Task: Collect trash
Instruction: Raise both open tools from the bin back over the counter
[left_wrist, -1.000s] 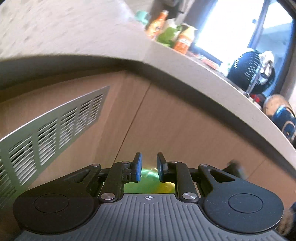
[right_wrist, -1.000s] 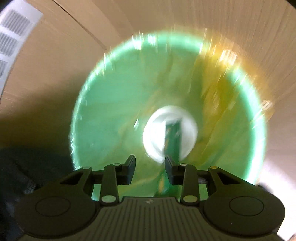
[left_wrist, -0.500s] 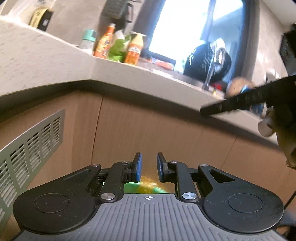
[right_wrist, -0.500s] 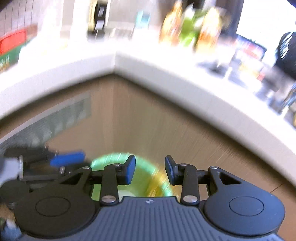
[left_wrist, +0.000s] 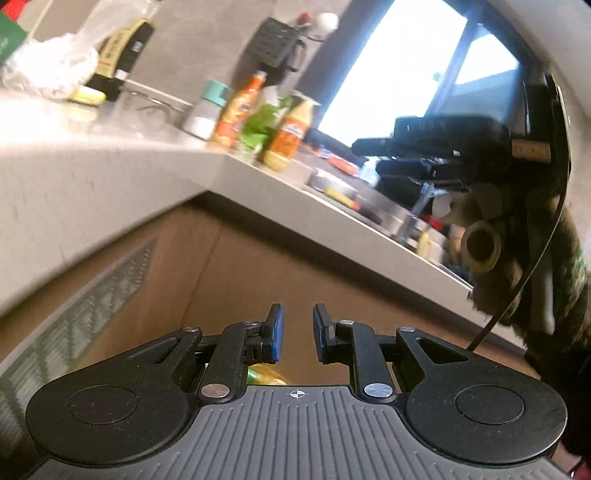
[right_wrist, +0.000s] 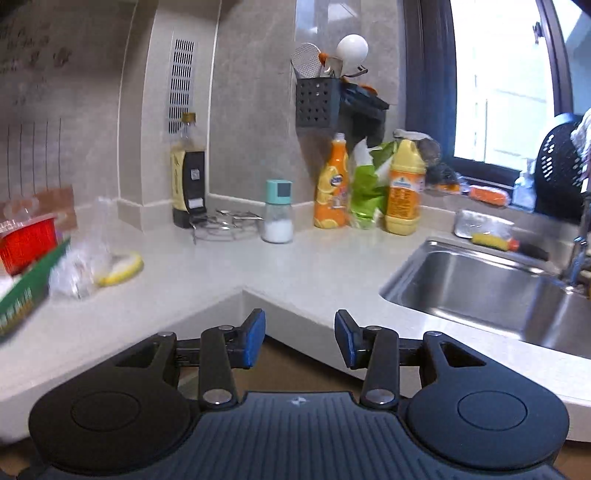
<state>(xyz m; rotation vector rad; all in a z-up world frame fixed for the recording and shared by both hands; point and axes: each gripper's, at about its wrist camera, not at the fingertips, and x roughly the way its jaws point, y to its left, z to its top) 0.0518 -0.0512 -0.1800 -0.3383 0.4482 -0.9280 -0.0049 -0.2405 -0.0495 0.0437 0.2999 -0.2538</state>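
Swinging up from green bin w/ right gripper (right_wrist: 300, 341) to worktop (right_wrist: 325, 266), jaws just widened, empty; left gripper (left_wrist: 297, 332) jaws narrowly apart, empty. Next trash: plastic wrap (right_wrist: 79, 273)?

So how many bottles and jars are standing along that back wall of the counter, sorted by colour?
Orange bottle: 1
Yellow bottle with an orange label: 1
Tall dark-labelled bottle of yellowish liquid: 1
Clear jar with a teal lid: 1
Total: 4
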